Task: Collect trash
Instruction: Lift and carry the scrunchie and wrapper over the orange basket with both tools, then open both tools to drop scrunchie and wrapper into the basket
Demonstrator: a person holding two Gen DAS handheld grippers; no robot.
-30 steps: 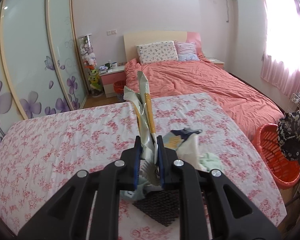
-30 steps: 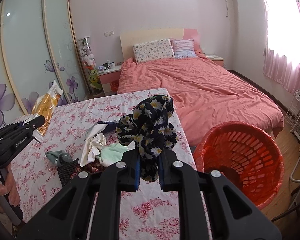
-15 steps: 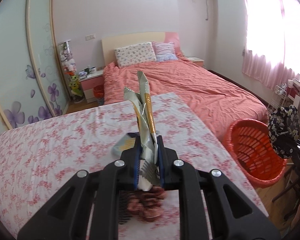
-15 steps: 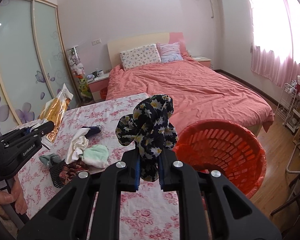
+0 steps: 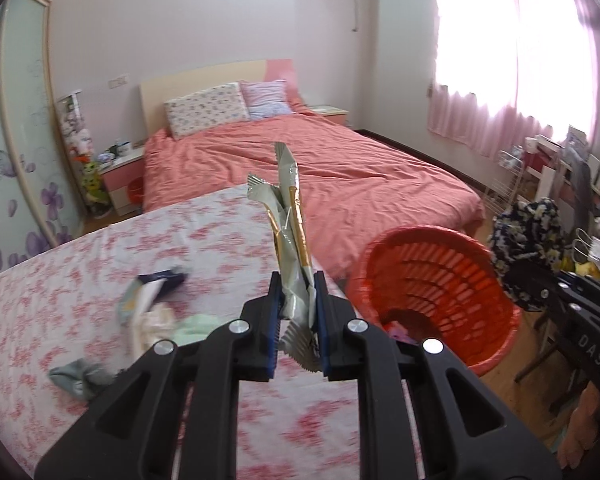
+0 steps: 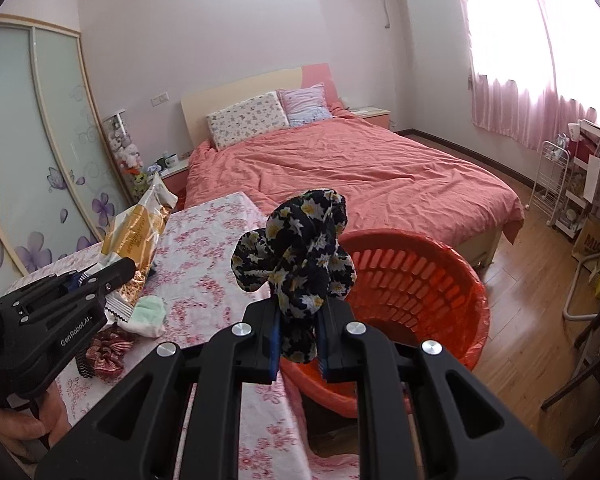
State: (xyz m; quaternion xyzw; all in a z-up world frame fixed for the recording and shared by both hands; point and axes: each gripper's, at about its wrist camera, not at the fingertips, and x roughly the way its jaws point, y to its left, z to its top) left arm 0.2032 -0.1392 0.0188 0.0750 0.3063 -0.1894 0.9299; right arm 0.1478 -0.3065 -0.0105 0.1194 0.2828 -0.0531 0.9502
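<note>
My left gripper (image 5: 297, 312) is shut on a silver and gold snack wrapper (image 5: 290, 216), held upright above the floral table (image 5: 60, 320). The wrapper also shows in the right wrist view (image 6: 138, 236). My right gripper (image 6: 299, 334) is shut on a black floral cloth (image 6: 300, 256), held over the near rim of the red basket (image 6: 420, 280). The basket (image 5: 432, 292) stands on the floor beside the table's right edge, with some items at its bottom. The cloth also shows in the left wrist view (image 5: 528, 236).
Loose items lie on the table: a mint cloth (image 6: 148, 314), a striped red cloth (image 6: 108, 352), a dark blue packet (image 5: 162, 280), a grey-green cloth (image 5: 78, 374). A pink bed (image 6: 360, 176) stands behind. A white cart (image 6: 556, 184) is at the right wall.
Both grippers have swung right toward the red basket, each still holding its item. The basket now looks larger and nearer in both views.
</note>
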